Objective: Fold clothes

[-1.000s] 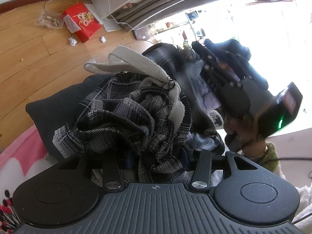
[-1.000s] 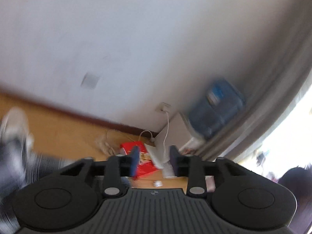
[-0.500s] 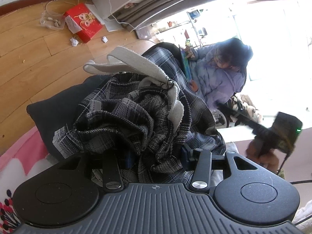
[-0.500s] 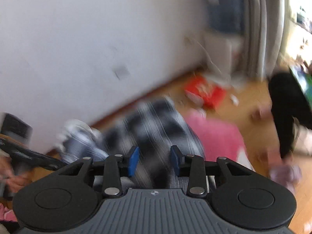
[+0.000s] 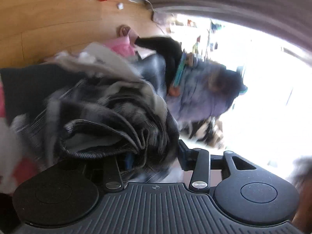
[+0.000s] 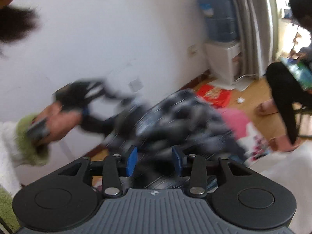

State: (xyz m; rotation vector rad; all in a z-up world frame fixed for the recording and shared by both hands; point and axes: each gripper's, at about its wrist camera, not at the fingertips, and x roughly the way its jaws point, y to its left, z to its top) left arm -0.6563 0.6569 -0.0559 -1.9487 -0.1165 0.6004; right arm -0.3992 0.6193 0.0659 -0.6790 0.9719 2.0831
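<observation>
My left gripper (image 5: 154, 156) has a bunched plaid shirt (image 5: 109, 117) clamped between its jaws (pretty blurry). My right gripper (image 6: 154, 160) just opened a bit, jaws part-open, nothing held, shirt beyond.

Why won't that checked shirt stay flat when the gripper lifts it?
The checked shirt looks soft and floppy: it bunches in deep folds at the left gripper. It probably sags wherever unsupported. Its pale lining flaps loose, so parts may swing.
</observation>
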